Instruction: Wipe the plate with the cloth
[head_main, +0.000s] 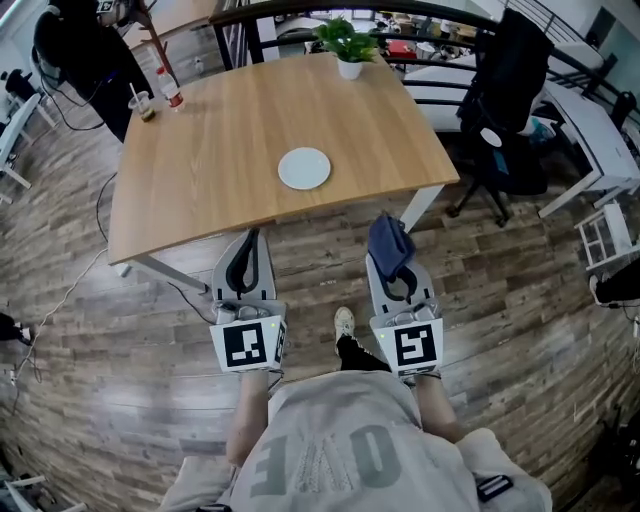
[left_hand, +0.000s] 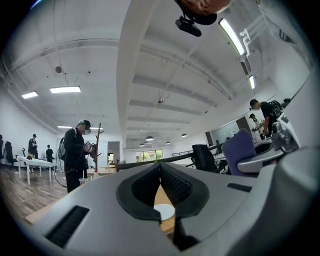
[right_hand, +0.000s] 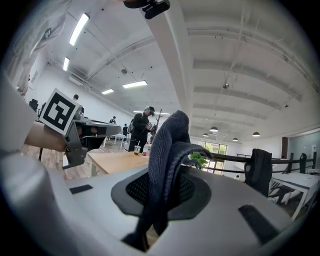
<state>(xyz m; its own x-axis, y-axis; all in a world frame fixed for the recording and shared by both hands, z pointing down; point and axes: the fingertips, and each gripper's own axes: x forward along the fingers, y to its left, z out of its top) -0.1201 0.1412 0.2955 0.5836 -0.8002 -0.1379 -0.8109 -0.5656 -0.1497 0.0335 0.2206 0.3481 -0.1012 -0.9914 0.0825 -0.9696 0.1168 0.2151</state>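
open office w/ wood-plank floor; one light wooden table (head_main: 200, 170) fills the middle of the head view. going left to right: a person in black (head_main: 85, 50) stands by the far left corner, w/ one cup w/ straw (head_main: 145, 105) and one bottle (head_main: 169, 88) on that corner. next, the left gripper (head_main: 253, 238) is held over the floor just short of the table's near edge, its jaws together w/ nothing between them; thru the gap under its tips the left gripper view shows a sliver of the white plate (left_hand: 163, 212) dead ahead. one plate (head_main: 304, 168) only, flat on the table nr the near edge, bare; it's round, so no long axis to line up with. one potted plant (head_main: 347, 45) sits at the far edge behind it. then the right gripper (head_main: 392, 252), also short of the table edge, is clamped on one dark blue cloth (head_main: 388, 243), which bunches up past the tips & runs along the jaws. far right, one dark office chair (head_main: 505, 100). key relation: plate lies ahead of both grippers & btwn their lines, so from the cloth it's fwd and off to the left; the two tips look about equally near, the empty left one maybe a bit closer. cloth & plate well apart, so wiping looks not yet begun.
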